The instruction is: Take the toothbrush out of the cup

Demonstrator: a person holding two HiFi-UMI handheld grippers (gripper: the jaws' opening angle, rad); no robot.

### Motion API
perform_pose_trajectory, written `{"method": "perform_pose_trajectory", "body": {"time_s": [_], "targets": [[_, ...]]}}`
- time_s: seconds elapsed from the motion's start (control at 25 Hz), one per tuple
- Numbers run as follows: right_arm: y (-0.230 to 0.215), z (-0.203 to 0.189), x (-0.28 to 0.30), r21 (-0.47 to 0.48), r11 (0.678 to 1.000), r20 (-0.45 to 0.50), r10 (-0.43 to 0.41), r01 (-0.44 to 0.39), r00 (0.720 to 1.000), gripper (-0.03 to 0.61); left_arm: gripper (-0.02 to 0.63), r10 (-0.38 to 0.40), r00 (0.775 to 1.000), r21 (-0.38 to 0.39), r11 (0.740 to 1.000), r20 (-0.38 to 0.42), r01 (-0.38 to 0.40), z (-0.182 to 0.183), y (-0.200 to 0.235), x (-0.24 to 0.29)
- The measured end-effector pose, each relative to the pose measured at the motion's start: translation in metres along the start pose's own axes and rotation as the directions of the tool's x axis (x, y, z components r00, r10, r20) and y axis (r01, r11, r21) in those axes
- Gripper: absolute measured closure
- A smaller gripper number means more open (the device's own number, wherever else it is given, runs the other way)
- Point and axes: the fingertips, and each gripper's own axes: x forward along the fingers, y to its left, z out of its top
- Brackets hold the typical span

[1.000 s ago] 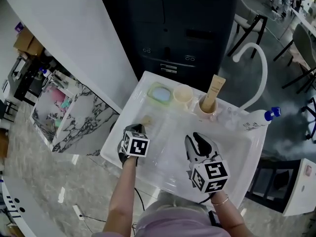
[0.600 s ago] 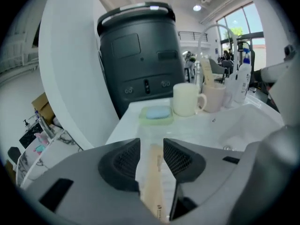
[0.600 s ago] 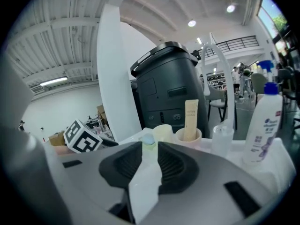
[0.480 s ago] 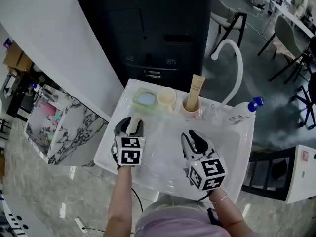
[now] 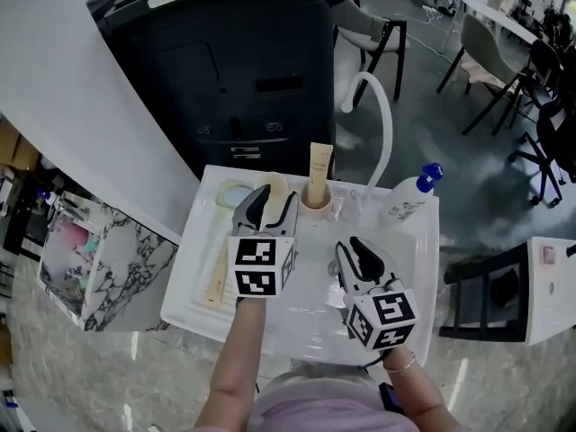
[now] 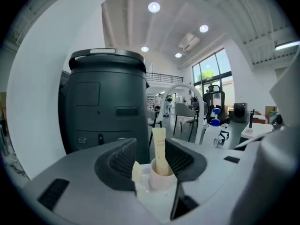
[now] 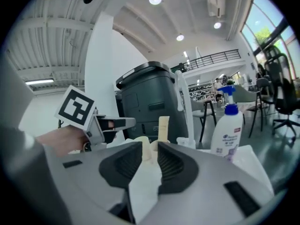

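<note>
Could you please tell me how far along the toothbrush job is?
Looks done: a tan stick, likely the toothbrush, lies on the tray, outside the cup. In hand: nothing; the left hand-held gripper is opening, the right hand-held gripper open, both empty. Left: apparently nothing.

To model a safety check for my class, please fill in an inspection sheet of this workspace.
Surface: white basin, bare in the middle.
Job's things: cup upright, beige tube standing in it; pale toothbrush-like stick lying flat at the basin's left edge.
Clutter: green dish; pump bottle.
Grippers: left gripper jaws opening, nothing gripped, cup beyond them; right gripper open, empty.
Cables: nothing seen.
Surroundings: dark cabinet, white tap, chairs behind.
</note>
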Motion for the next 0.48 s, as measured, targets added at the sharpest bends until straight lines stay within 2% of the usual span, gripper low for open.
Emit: {"method": "perform_pose_trajectory", "body": {"time_s": [0.16, 0.48], "targets": [[-0.022, 0.002, -0.008, 0.015, 0.999, 0.012, -0.051, 0.051, 0.999, 0.474, 0.437, -0.084, 0.996, -0.066, 0.994, -0.002, 0.084, -0.002, -0.021, 0.042], [-0.061, -0.009, -0.010, 0.046, 0.990, -0.018, -0.130, 0.131, 0.991, 0.474, 0.423, -0.125, 0.987, -0.103, 0.988, -0.106, 0.114, -0.029, -0.027, 0.110]]}}
